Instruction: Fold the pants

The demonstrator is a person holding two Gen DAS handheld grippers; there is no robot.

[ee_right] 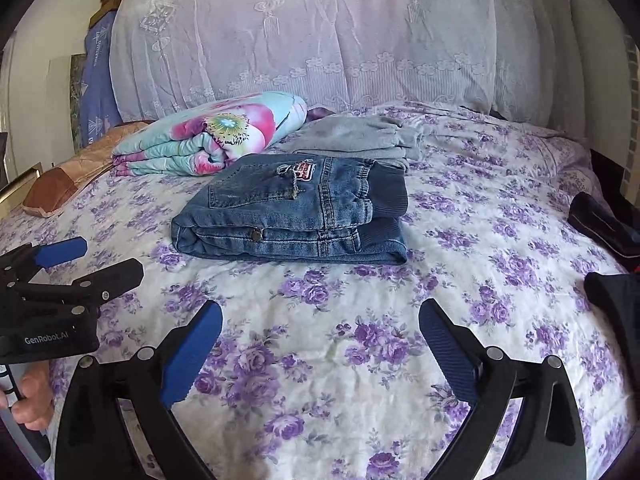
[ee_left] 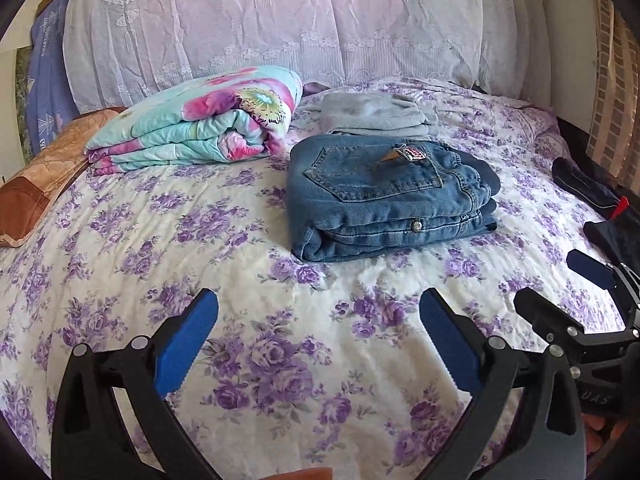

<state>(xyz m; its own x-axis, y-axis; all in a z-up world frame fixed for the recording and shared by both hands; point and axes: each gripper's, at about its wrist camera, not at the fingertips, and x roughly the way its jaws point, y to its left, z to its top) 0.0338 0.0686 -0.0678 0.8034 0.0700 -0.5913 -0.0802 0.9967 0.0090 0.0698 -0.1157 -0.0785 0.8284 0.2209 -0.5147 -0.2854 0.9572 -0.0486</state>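
A pair of blue denim pants (ee_left: 390,196) lies folded in a compact stack on the floral bedsheet (ee_left: 240,240), back pocket up; it shows in the right wrist view (ee_right: 296,212) too. My left gripper (ee_left: 318,320) is open and empty, hovering over the sheet in front of the pants. My right gripper (ee_right: 320,332) is open and empty, also short of the pants. Each gripper shows in the other's view: the right one at the right edge (ee_left: 560,284), the left one at the left edge (ee_right: 96,260).
A folded floral quilt (ee_left: 200,128) lies back left. Folded grey clothing (ee_left: 376,114) lies behind the pants. Dark garments (ee_left: 592,196) lie at the bed's right edge. A lace-covered headboard (ee_left: 280,20) stands behind. A brown pillow (ee_left: 36,184) lies far left.
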